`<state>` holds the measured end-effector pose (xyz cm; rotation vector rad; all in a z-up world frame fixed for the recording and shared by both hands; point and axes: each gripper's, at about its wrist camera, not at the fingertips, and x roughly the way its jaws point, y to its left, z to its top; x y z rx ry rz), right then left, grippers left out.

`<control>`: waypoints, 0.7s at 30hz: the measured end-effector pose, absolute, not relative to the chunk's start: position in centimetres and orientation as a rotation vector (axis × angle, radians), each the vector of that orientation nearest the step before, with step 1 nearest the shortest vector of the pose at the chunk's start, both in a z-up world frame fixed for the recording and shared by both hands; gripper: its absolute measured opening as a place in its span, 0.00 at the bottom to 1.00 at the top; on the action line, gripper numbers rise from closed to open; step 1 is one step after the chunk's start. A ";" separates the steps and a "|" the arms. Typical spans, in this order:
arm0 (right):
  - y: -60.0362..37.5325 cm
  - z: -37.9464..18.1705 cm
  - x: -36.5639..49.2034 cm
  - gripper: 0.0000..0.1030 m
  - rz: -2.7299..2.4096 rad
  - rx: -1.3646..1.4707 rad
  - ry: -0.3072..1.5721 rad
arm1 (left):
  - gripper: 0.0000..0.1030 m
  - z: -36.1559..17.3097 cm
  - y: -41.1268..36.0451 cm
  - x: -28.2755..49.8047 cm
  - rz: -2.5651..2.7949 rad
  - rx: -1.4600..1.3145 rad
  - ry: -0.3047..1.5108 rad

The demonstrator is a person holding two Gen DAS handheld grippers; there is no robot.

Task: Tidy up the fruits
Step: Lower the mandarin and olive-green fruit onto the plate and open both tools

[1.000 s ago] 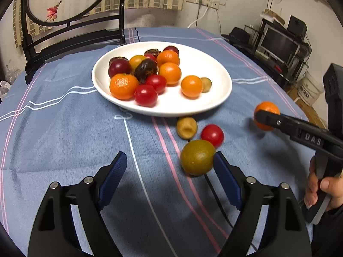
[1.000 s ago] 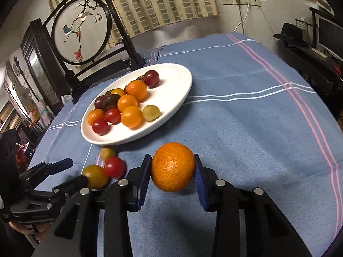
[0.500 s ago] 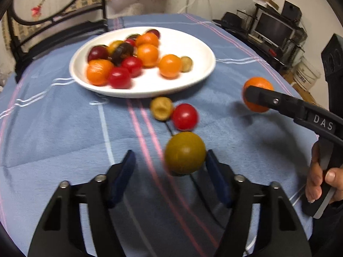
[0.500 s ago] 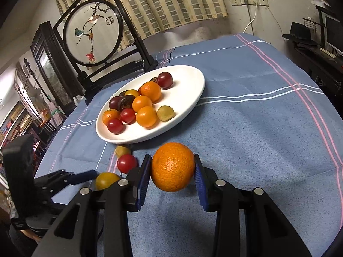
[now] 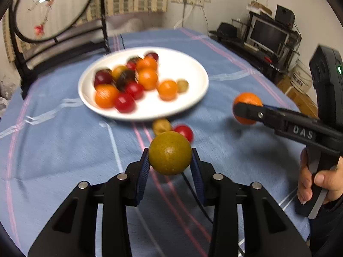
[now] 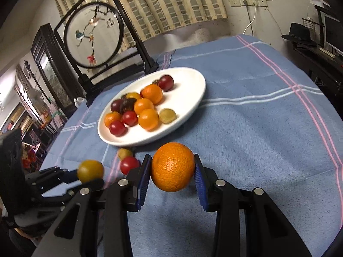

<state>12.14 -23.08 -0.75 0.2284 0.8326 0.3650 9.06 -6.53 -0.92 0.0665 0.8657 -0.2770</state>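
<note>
Since the earlier frames the left gripper (image 5: 170, 160) has drawn its jaws in from a wide spread; they have just been closing and both blue pads now press the olive-green fruit (image 5: 170, 156), which sits clear of the cloth.

Left wrist view: the plate and background are blurred. The white plate (image 5: 193, 100) lies on the blue striped tablecloth (image 5: 53, 150), carrying a cluster of orange, red and dark fruits. Just beside its near rim lie a small tan fruit (image 5: 161, 126) and a red tomato (image 5: 184, 132), touching or nearly so. At right, the right gripper (image 5: 246, 109) clamps an orange (image 5: 246, 100) above the cloth; a hand (image 5: 317, 180) grips its handle.

Right wrist view: the right gripper (image 6: 172, 171) is closed on the orange (image 6: 172, 166), pads against both sides. The plate (image 6: 193, 98) lies beyond. At lower left the left gripper (image 6: 85, 175) carries the olive-green fruit (image 6: 90, 170), with the red tomato (image 6: 129, 164) and tan fruit (image 6: 125, 153) near it on the tablecloth (image 6: 257, 128).
</note>
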 end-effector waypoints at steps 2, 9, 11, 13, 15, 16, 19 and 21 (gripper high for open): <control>-22.7 0.3 12.0 0.38 0.375 0.225 0.810 | 0.35 0.2 -6.0 9.4 -0.269 0.066 0.843; -20.0 4.5 14.9 0.38 0.388 0.193 0.768 | 0.35 3.7 -5.2 12.8 -0.240 0.030 0.777; -19.2 4.9 16.2 0.38 0.386 0.193 0.768 | 0.35 4.0 -5.1 14.8 -0.221 0.015 0.775; -18.5 4.5 17.9 0.38 0.395 0.216 0.785 | 0.35 3.7 -4.9 16.4 -0.200 -0.004 0.785; -17.9 3.7 19.4 0.38 0.387 0.232 0.805 | 0.35 3.1 -4.7 18.2 -0.183 -0.025 0.804; -17.6 3.2 20.2 0.38 0.383 0.241 0.811 | 0.35 2.8 -4.5 19.0 -0.175 -0.032 0.812; -17.4 1.8 22.1 0.38 0.373 0.262 0.839 | 0.35 1.6 -4.2 20.7 -0.162 -0.053 0.838; -17.6 0.9 23.2 0.39 0.368 0.284 0.861 | 0.35 0.9 -4.0 21.7 -0.147 -0.058 0.854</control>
